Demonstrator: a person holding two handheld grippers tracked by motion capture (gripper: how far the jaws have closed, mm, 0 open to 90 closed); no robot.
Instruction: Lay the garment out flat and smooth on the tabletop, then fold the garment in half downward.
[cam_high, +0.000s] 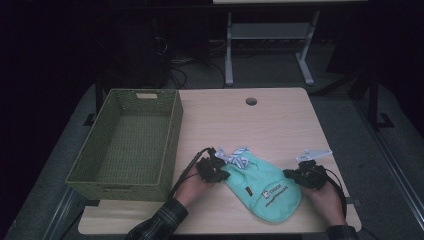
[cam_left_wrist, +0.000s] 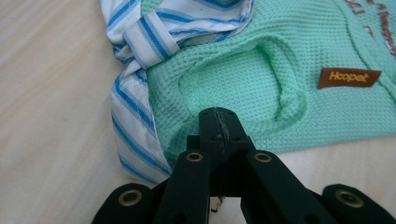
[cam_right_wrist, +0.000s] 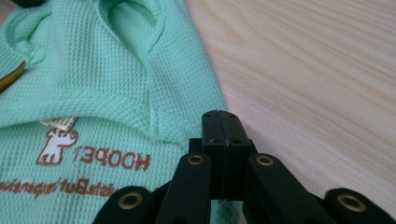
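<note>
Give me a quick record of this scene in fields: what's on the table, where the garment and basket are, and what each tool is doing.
surface: wooden table
garment: mint green knit top with a blue-striped white collar, lying flat near the front edge
basket: green woven basket, left of the garment, nothing visible inside
left tool: jaws shut, at the garment's collar end
right tool: jaws shut, at the garment's opposite edge
grip: whether fabric is pinched cannot be told

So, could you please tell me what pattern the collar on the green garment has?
The collar is white with blue stripes, clearest in the left gripper view.
</note>
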